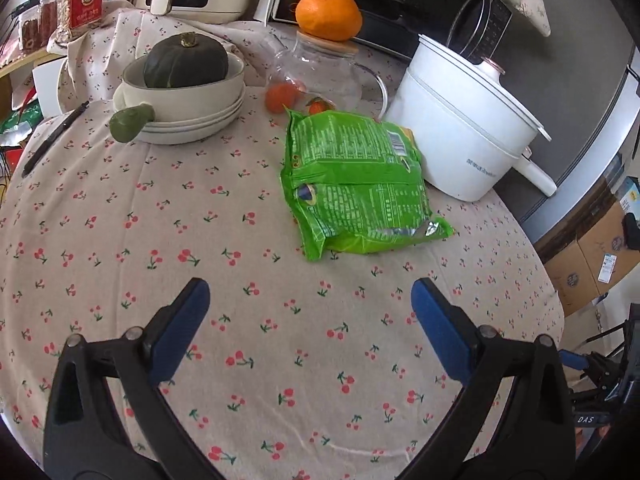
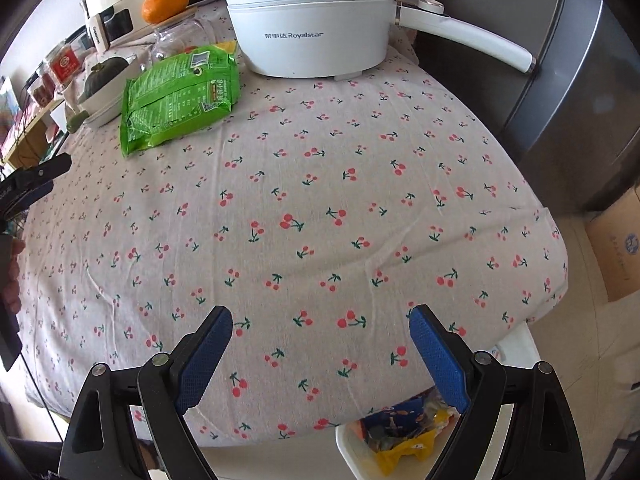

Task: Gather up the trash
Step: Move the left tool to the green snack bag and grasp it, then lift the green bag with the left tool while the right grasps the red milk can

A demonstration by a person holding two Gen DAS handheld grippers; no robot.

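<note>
I'm lining up on the green bag (image 1: 356, 184), lying just beside the pot (image 1: 460, 120). Both my left gripper (image 1: 310, 320) and right gripper (image 2: 320, 344) gape wide, empty. Next: reach, pinch, carry to bin (image 2: 360, 452).

You are looking at a table (image 1: 120, 240) draped in a pale beige cloth sprinkled with small red cherries on green stems, and on it a bright green snack bag (image 1: 352, 176) with white print and a silver torn edge. Behind it you see a white cooking pot (image 1: 460, 128), a vivid orange mandarin (image 1: 328, 14) and a dark green squash (image 1: 186, 62) in a cream bowl (image 1: 180, 84). Your tongs (image 1: 310, 294) carry blue pads on black arms, and the bin (image 2: 360, 452) below holds yellow and blue wrappers.
</note>
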